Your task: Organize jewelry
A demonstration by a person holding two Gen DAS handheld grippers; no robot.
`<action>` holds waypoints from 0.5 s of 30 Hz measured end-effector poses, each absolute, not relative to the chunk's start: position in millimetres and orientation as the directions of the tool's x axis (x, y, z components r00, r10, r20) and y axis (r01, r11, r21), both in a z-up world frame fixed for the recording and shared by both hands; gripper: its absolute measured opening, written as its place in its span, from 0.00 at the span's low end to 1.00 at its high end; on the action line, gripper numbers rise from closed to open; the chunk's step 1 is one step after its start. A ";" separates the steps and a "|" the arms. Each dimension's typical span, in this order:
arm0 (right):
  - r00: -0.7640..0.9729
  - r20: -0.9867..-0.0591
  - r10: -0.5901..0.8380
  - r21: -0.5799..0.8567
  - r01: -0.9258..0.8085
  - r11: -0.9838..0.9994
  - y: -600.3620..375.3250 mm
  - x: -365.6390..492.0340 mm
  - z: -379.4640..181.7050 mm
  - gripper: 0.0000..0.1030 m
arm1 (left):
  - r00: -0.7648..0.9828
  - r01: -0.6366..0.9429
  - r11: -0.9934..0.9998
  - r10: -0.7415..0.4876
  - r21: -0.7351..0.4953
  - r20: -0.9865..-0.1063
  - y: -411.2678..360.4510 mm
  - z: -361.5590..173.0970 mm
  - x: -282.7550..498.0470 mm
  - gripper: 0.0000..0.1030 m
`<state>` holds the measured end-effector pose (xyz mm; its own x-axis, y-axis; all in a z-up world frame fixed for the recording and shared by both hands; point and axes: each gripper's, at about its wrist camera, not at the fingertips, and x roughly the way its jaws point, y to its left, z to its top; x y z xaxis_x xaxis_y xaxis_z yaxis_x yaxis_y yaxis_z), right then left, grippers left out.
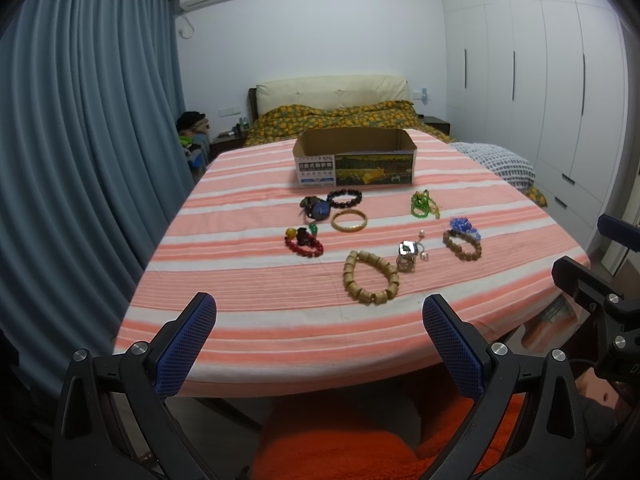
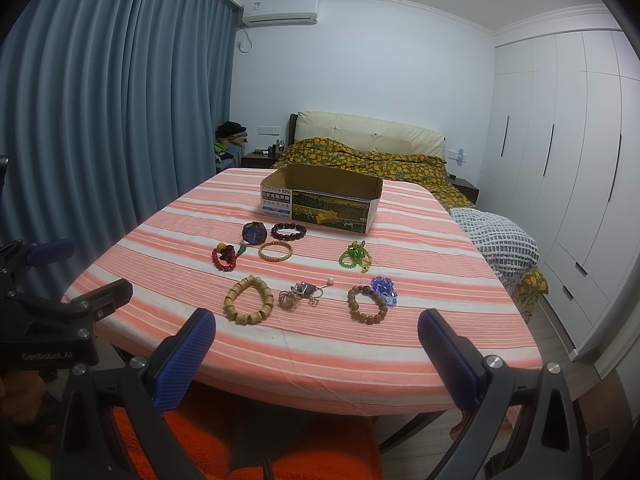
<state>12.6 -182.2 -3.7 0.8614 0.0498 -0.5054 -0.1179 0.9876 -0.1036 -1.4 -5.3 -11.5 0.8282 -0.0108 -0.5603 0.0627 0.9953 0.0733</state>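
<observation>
An open cardboard box [image 1: 354,160] [image 2: 320,204] stands at the far middle of the striped table [image 1: 260,320] [image 2: 360,352]. In front of it lie a watch [image 1: 318,208] [image 2: 254,233], a dark bead bracelet [image 1: 344,198] [image 2: 288,232], a gold bangle [image 1: 349,220] [image 2: 275,251], a red bead bracelet [image 1: 304,242] [image 2: 224,258], green beads [image 1: 424,205] [image 2: 354,257], a tan wooden bracelet [image 1: 370,276] [image 2: 248,298], a silver chain [image 1: 408,256] [image 2: 300,295], a brown bracelet [image 1: 462,245] [image 2: 367,304] and blue crystals [image 1: 464,226] [image 2: 384,288]. My left gripper [image 1: 320,320] and right gripper [image 2: 316,336] are open and empty, near the table's front edge.
An orange fuzzy seat [image 1: 360,440] [image 2: 248,440] is below both grippers. A bed [image 1: 340,120] lies behind the table, blue curtains [image 1: 80,160] to the left, white wardrobes [image 2: 560,200] to the right. A knitted blanket [image 2: 500,240] lies at the table's right.
</observation>
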 end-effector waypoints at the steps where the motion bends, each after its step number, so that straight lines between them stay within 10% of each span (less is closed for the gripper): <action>1: 0.862 -0.505 0.050 -0.104 -0.118 0.988 -182.3 12.7 -3.7 1.00 | 0.828 0.063 0.995 -0.011 0.073 -0.560 -5.2 -11.5 -1.3 1.00; 15: 0.862 -0.503 0.055 -0.090 -0.115 0.989 -180.8 16.4 -1.8 1.00 | 0.812 0.075 0.996 -0.035 0.045 -0.583 0.4 -13.5 4.9 1.00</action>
<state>16.4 -180.8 -1.8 0.8625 0.0545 -0.5032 -0.1149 0.9893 -0.0898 4.9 0.4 -13.5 0.8121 -0.0350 -0.5825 0.0754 0.9961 0.0453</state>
